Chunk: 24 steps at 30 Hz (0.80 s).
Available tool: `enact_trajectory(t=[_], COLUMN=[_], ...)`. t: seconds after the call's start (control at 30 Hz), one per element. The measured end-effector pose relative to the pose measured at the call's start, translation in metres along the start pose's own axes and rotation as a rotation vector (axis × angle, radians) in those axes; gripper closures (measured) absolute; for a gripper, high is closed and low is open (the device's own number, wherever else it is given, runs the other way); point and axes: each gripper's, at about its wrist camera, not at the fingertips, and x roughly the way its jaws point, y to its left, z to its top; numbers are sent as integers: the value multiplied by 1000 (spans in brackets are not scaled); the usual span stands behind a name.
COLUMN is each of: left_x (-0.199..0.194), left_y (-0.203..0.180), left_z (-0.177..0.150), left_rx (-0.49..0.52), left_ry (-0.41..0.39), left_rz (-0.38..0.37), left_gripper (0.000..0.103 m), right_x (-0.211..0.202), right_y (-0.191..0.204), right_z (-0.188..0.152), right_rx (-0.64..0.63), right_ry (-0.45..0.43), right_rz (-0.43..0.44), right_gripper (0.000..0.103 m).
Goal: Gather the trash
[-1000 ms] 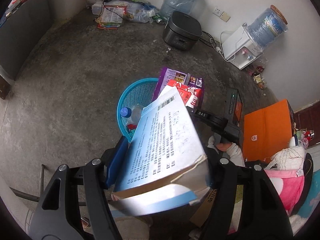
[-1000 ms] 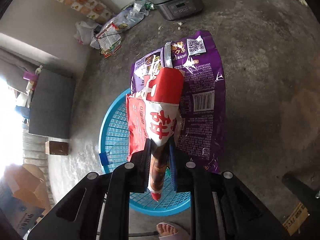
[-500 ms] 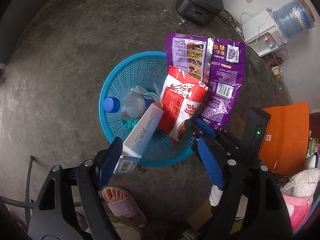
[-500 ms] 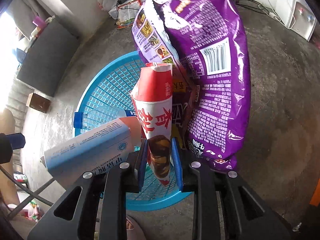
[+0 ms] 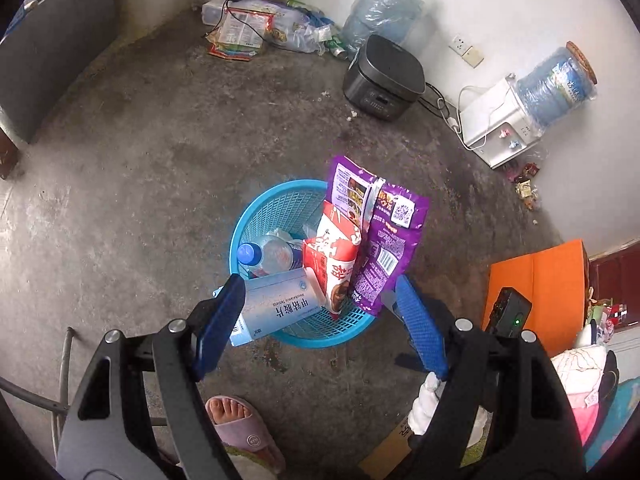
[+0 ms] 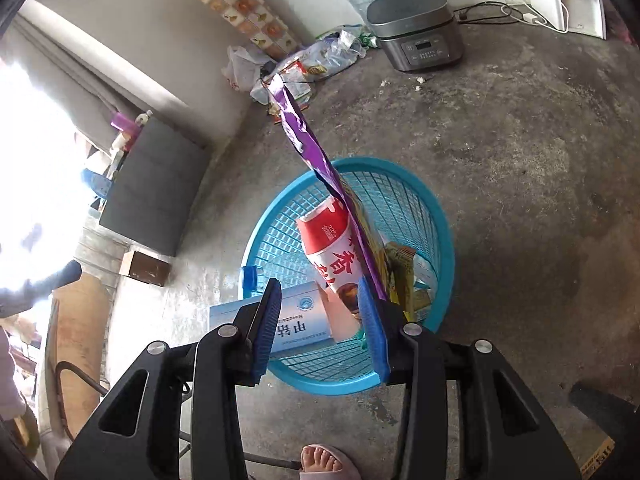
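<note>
Both my grippers, left (image 5: 320,320) and right (image 6: 322,326), are open; I'd lift clear so wrappers (image 6: 332,240) and box (image 5: 276,308) settle into the basket (image 5: 260,216).

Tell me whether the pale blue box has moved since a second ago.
Yes. The box has left the left gripper's open jaws and now leans on the near rim of the basket.

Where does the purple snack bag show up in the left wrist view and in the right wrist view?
Left wrist view: purple snack bag, right of centre, standing face-on at the basket's right rim.
Right wrist view: the bag, centre, seen edge-on as a thin diagonal strip.
Shared landmark: blue basket.
</note>
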Motion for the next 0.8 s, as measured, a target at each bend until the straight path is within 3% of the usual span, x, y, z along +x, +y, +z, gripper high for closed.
enact_trajectory(t=[0.17,0.3,0.37,0.57,0.8], left_x=[-70,-126,-152,-219,-281], left_y=[16,35,46,73,85], left_z=[-10,-27,-38,-81,-139], left_rx=[-6,-30,-38,-44,-57], left_ry=[-95,-164,-199,-315,-475], left_rz=[-1,16,36,99,132], left_gripper=[30,28,27,26,21], right_x=[7,25,19,-42,-113], right_y=[52,98,118,124,126], right_z=[-9,-23,-26,-25,-47], right_rx=[-181,-314,-363,-253,-234], right_ry=[44,88,64,-68,-139], right_rz=[34,-10,-9,69,42], right_gripper=[61,54,54,54,54])
